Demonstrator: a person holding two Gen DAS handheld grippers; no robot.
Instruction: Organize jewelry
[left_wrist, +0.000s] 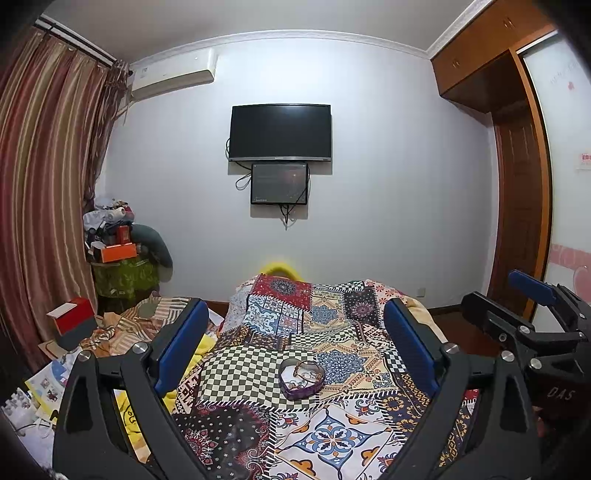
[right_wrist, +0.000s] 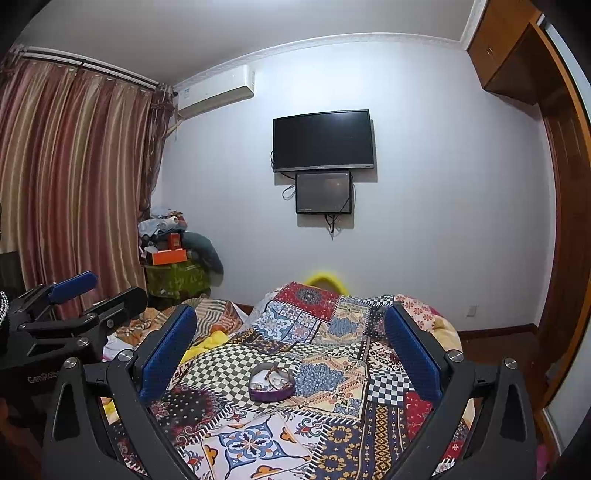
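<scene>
Purple-walled and heart-shaped, the small open jewelry tin (left_wrist: 301, 379) sits on my patchwork quilt of mixed printed squares (left_wrist: 332, 435), with loose jewelry pieces (right_wrist: 271, 380) inside its rim. I hold the left gripper (left_wrist: 295, 347) and right gripper (right_wrist: 291, 350) spread wide and empty, both short of the tin, with open quilt all around it.

My right gripper (right_wrist: 291, 347) hangs wide apart above the quilt (right_wrist: 332, 424). A heart box (right_wrist: 271, 384) rests there, holding what may be rings.
</scene>
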